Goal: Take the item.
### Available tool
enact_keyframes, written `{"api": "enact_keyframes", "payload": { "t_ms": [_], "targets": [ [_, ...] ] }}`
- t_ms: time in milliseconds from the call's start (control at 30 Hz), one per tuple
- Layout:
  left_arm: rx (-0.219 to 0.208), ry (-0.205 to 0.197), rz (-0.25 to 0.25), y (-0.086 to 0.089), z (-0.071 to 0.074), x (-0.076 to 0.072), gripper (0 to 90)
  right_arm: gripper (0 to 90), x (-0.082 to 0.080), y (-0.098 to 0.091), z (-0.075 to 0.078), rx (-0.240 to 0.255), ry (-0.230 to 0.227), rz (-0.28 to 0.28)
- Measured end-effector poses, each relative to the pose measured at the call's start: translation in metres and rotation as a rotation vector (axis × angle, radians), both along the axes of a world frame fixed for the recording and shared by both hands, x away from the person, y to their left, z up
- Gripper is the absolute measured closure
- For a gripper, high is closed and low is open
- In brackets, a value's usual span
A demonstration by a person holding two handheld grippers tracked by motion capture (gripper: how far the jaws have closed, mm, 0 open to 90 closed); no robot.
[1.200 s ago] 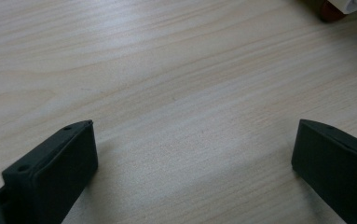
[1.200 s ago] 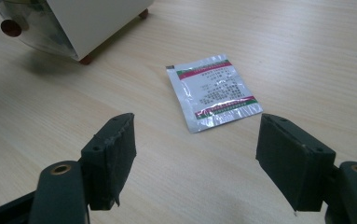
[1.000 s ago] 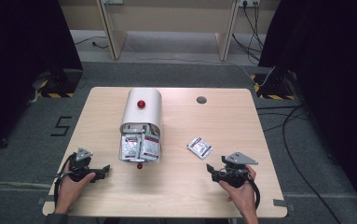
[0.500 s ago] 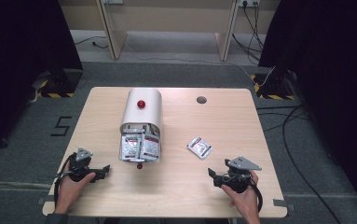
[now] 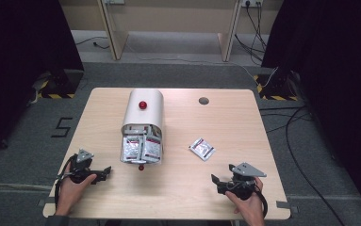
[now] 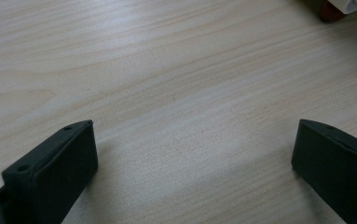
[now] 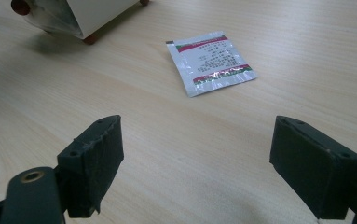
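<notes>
The work looks to be at its very start: one loose sachet lies flat on the table, well apart from the white dispenser box, whose open front end is crowded with more sachets. Nothing is held yet. The right tool rests near the table's front edge, aimed towards the loose sachet, and its jaws have just been opening; they now stand wide with only bare wood between them. The left tool sits at the front left corner, its jaws likewise spread and empty. What is left, by this reading, is the whole reach, the grip on the sachet and its delivery, probably to the box, though that end cannot be told for sure. The high view gives the layout: box, red knob on top, both hands. The right gripper view adds the sachet's printed face and red stripe, lying ahead of the jaws. The left gripper view offers wood grain and a blurred brown foot, perhaps the box's.
</notes>
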State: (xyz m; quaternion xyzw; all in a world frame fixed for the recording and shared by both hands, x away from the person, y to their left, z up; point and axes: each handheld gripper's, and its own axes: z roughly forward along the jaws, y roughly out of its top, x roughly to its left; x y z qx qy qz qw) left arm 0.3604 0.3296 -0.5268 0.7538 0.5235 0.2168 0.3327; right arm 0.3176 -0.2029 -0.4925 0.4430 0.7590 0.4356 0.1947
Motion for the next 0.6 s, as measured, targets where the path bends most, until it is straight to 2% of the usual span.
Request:
{"api": "enact_keyframes", "payload": {
  "t_ms": [600],
  "targets": [
    [0.000,0.000,0.000,0.000,0.000,0.000,0.0,18.7,-0.020,-0.013,-0.012,0.011,0.008,-0.013]
  ]
}}
